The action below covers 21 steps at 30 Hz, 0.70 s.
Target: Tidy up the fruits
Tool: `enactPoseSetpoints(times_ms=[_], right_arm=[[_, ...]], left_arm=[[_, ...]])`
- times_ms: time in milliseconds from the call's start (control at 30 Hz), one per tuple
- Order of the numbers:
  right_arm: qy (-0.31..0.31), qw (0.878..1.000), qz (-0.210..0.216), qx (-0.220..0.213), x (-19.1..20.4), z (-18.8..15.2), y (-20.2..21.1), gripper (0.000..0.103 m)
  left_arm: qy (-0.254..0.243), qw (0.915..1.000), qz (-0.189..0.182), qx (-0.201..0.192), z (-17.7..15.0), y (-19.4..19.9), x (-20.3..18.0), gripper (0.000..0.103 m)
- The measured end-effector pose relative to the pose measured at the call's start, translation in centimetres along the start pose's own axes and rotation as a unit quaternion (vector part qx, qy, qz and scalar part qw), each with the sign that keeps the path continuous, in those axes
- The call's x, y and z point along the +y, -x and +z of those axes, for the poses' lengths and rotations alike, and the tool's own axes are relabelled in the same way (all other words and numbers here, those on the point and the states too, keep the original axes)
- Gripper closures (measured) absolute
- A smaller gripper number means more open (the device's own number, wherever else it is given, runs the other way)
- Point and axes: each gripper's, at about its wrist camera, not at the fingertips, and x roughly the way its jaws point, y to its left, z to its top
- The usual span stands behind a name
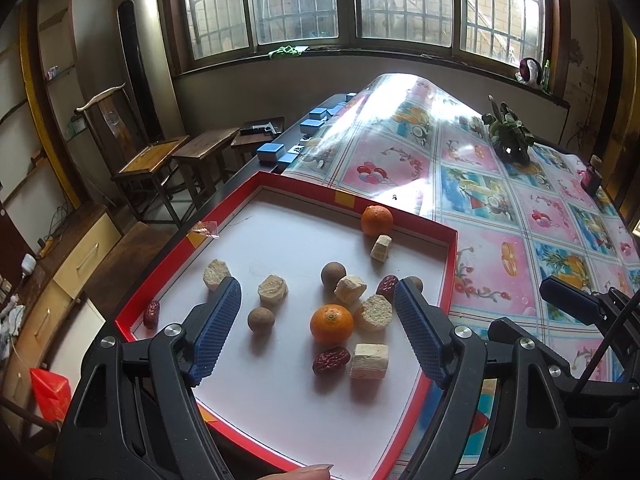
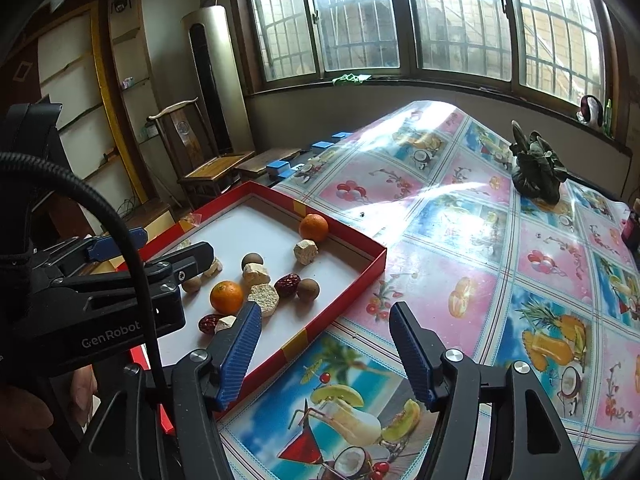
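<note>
Overall, fruits lay loose in the red tray [image 1: 451, 276]. Left claw [image 1: 318, 334] hung spread and empty above the near orange [image 1: 331, 323], which lay just ahead between its jaws. Right claw [image 2: 325, 352], spread and empty, sat right of the tray over the desk [image 2: 500, 280]; left was nearer.

We see daylight from the barred windows [image 1: 360, 0] at twelve o'clock, glare on the glossy plastic tablecloth [image 2: 460, 208], edges bent and dark.
</note>
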Motion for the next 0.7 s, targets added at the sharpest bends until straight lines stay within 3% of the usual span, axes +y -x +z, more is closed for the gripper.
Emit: enactPoseSetpoints(times_ms=[700], right_arm=[[0.016,1.000,-0.002,0.022,0.9,-0.2,-1.3,0.039]], left_arm=[[0.007,0.9999,0.002,0.011,-0.4,-0.7,0.7,0.023]])
